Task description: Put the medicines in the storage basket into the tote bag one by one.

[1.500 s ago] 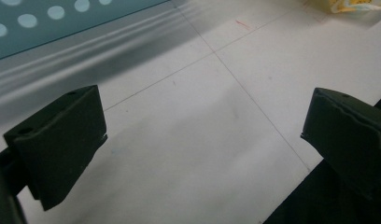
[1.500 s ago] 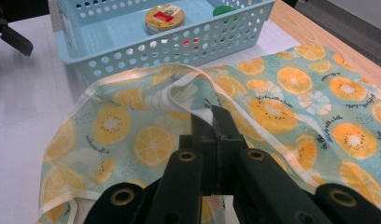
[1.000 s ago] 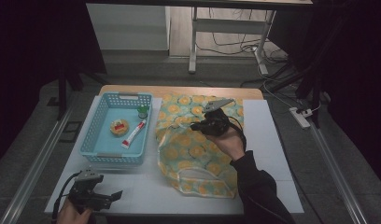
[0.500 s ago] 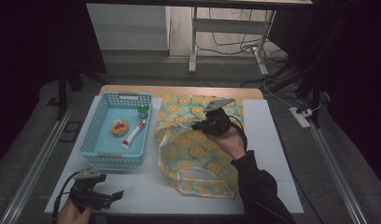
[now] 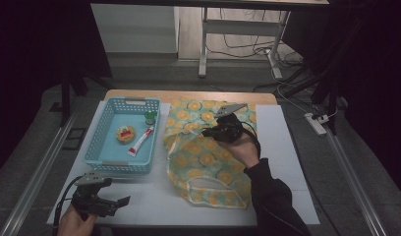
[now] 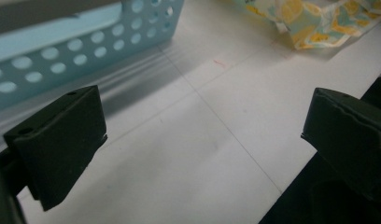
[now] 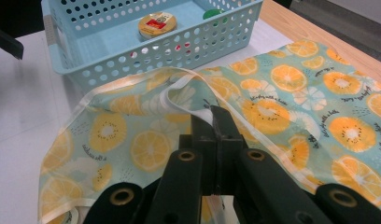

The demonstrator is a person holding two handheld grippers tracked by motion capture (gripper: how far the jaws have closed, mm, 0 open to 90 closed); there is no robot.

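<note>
Right of the blue basket [image 5: 121,135], my right gripper [image 5: 214,132] is clenched on the white hem of the fruit-print cloth [image 5: 208,162], lifted but not yet folded, while my left gripper [image 5: 121,202] waits released near me.

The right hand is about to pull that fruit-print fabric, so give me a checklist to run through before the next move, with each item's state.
1. Right gripper shut on the white-trimmed edge of the fruit-print fabric: ok.
2. Trim lifted off the white table at the grip: ok.
3. Left gripper open, nothing between its jaws, ready to help: ok.
4. Left gripper apart from the light blue perforated plastic basket: ok.
5. Fabric free of the basket: cannot tell; their edges lie close together.
6. Round yellow tin and red-and-white tube lying inside the basket, out of the way: ok.
</note>
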